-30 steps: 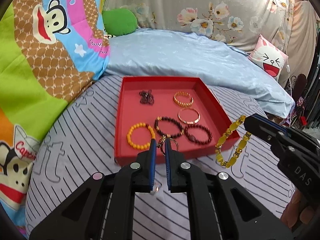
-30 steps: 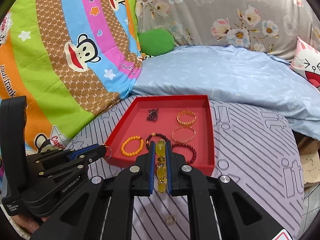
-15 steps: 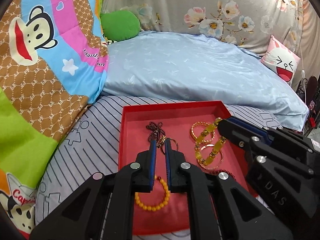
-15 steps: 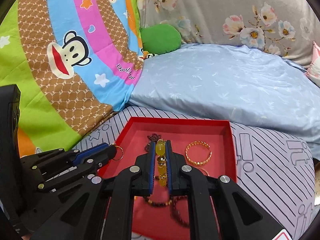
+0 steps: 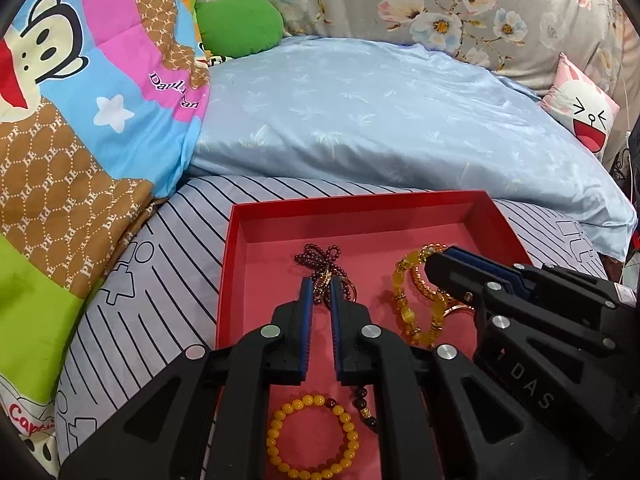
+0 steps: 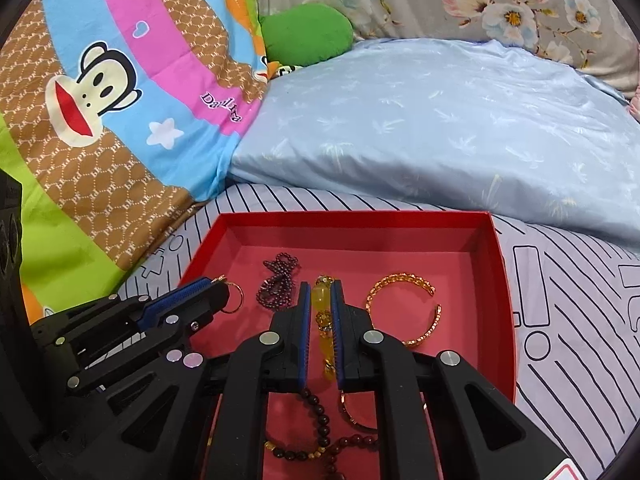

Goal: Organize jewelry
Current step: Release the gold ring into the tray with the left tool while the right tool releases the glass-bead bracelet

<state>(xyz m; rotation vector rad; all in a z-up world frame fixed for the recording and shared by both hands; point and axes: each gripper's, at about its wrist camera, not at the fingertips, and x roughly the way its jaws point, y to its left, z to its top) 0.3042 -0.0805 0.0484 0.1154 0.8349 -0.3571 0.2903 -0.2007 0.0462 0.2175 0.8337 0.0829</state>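
A red tray (image 5: 424,200) (image 6: 352,218) lies on the striped bed sheet. My left gripper (image 5: 321,286) (image 6: 218,286) is shut on a small gold ring charm (image 6: 233,300) (image 5: 349,290), above the tray's left part near a dark purple bead necklace (image 5: 320,258) (image 6: 278,280). My right gripper (image 6: 320,290) (image 5: 434,258) is shut on a yellow bead bracelet (image 6: 325,320) (image 5: 404,296), which hangs over the tray's middle. A gold bangle (image 6: 404,308), an orange bead bracelet (image 5: 312,436) and dark red bead bracelets (image 6: 320,428) lie in the tray.
A light blue pillow (image 5: 380,120) lies behind the tray. A cartoon monkey quilt (image 5: 80,100) is on the left, with a green cushion (image 5: 240,24) behind it. A pink cartoon cushion (image 5: 584,112) is at the far right.
Both grippers have moved forward from the tray's front edge to over the tray, each still holding its piece. The yellow bracelet now hangs inside the tray.
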